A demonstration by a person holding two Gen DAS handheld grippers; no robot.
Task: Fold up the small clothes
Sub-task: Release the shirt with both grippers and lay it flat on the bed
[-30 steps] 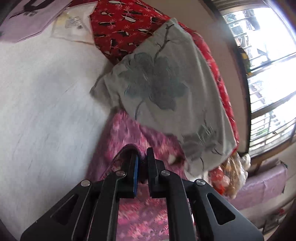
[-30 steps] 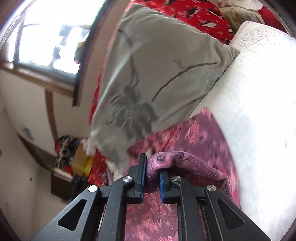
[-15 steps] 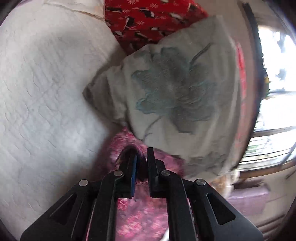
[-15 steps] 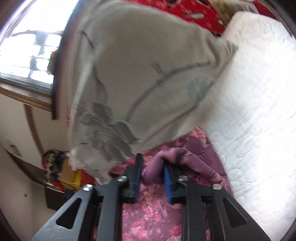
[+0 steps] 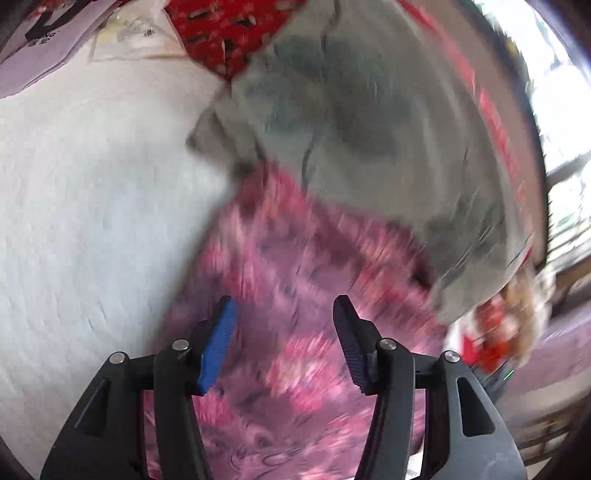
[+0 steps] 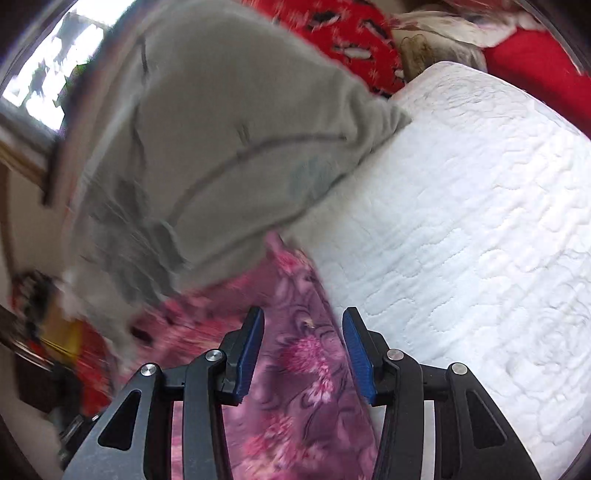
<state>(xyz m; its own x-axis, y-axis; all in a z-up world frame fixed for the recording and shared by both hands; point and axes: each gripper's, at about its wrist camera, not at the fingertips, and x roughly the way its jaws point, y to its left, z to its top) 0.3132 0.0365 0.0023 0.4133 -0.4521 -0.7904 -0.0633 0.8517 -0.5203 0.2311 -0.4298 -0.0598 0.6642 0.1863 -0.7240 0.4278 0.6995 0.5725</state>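
A pink and purple floral garment [image 5: 295,288] lies on the white quilted bed, its far edge against a grey pillow with a flower print [image 5: 369,122]. My left gripper [image 5: 284,321] is open and empty just above the garment. In the right wrist view the same garment [image 6: 306,350] lies under my right gripper [image 6: 303,332], which is open and empty too. The grey pillow [image 6: 207,147] overlaps the garment's far end there. Both views are blurred by motion.
The white quilted bed [image 6: 461,240] spreads to the right; it also shows in the left wrist view [image 5: 92,203]. A red penguin-print blanket [image 5: 229,33] and a lilac bag [image 5: 33,48] lie at the back. Windows and floor clutter [image 6: 40,302] flank the bed edge.
Both grippers were shut on folds of the pink garment; both have opened and let it go. The garment now lies flat beneath them. The cameras have swung.
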